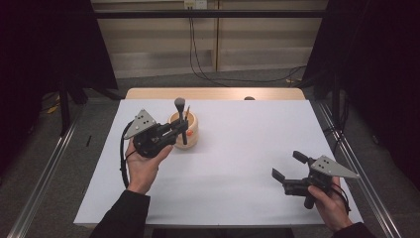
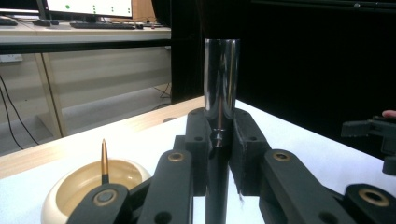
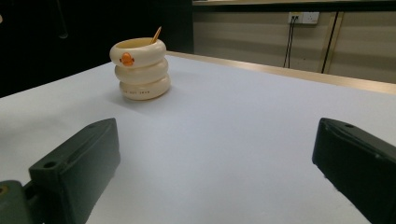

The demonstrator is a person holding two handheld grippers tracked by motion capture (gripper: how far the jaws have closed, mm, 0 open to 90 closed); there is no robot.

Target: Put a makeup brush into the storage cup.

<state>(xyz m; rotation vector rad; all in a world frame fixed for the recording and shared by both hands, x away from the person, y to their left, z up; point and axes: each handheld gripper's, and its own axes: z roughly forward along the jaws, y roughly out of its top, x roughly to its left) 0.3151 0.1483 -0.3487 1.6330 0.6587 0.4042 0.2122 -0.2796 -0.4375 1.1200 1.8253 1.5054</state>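
Observation:
A makeup brush (image 1: 180, 104) with a black handle, a shiny ferrule (image 2: 222, 79) and dark bristles stands upright in my left gripper (image 1: 182, 131), which is shut on its handle just in front of a cream ringed cup (image 1: 192, 130). In the left gripper view my left gripper (image 2: 219, 140) pinches the handle, with the cup (image 2: 79, 186) down to the left and a thin gold-tipped stick (image 2: 104, 158) standing in it. My right gripper (image 1: 288, 165) hangs open over the table's right front, nothing between its jaws. The right gripper view shows the right gripper (image 3: 219, 163) facing the cup (image 3: 140, 70), far off.
A white sheet covers the table (image 1: 237, 148), with a wooden strip (image 1: 213, 93) along the far edge. The cup carries an orange duck face (image 3: 126, 59). Dark stands and cables lie beyond the table. The other gripper (image 2: 373, 133) shows at the right of the left gripper view.

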